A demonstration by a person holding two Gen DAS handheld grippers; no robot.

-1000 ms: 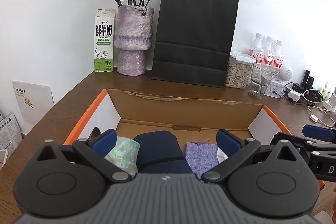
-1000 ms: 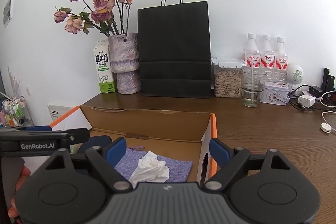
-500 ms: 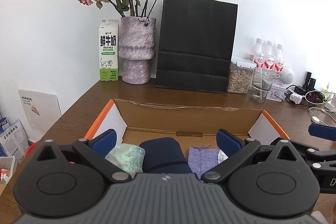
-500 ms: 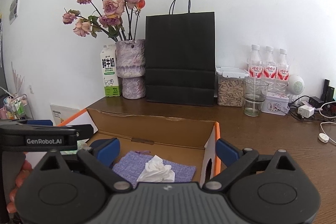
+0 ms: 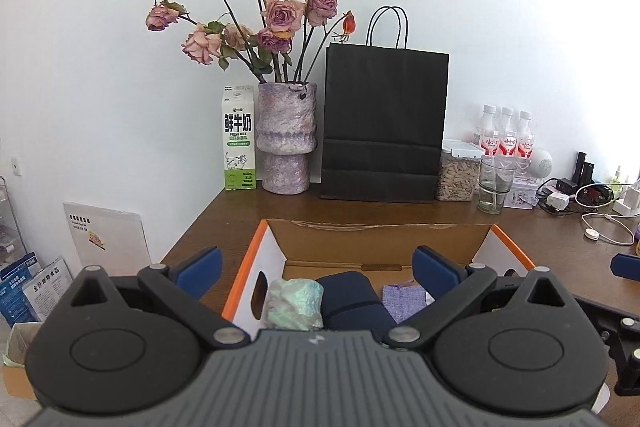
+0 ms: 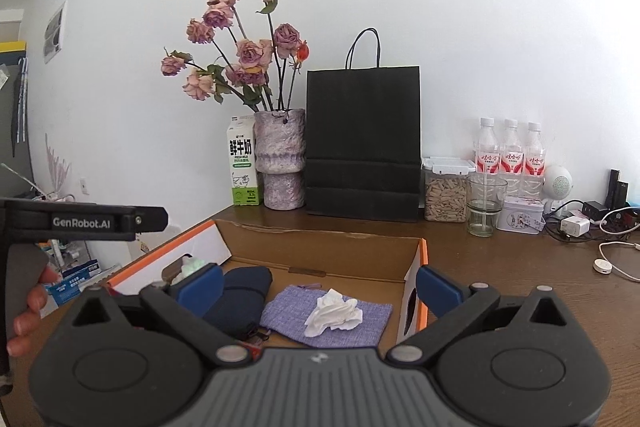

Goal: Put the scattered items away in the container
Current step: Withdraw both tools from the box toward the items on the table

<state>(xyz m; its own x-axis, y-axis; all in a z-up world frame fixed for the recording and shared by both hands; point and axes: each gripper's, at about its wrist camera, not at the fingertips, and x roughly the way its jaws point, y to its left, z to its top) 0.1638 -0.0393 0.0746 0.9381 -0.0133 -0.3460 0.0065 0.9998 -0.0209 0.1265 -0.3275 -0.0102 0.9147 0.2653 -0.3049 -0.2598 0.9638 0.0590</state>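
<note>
Wooden desk (image 6: pixel 500 267), cardboard box (image 6: pixel 320 247) beneath both spread grippers

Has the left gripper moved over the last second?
Yes. The left gripper has pulled back and up from the cardboard box: the black paper bag now looks smaller and farther off.
</note>
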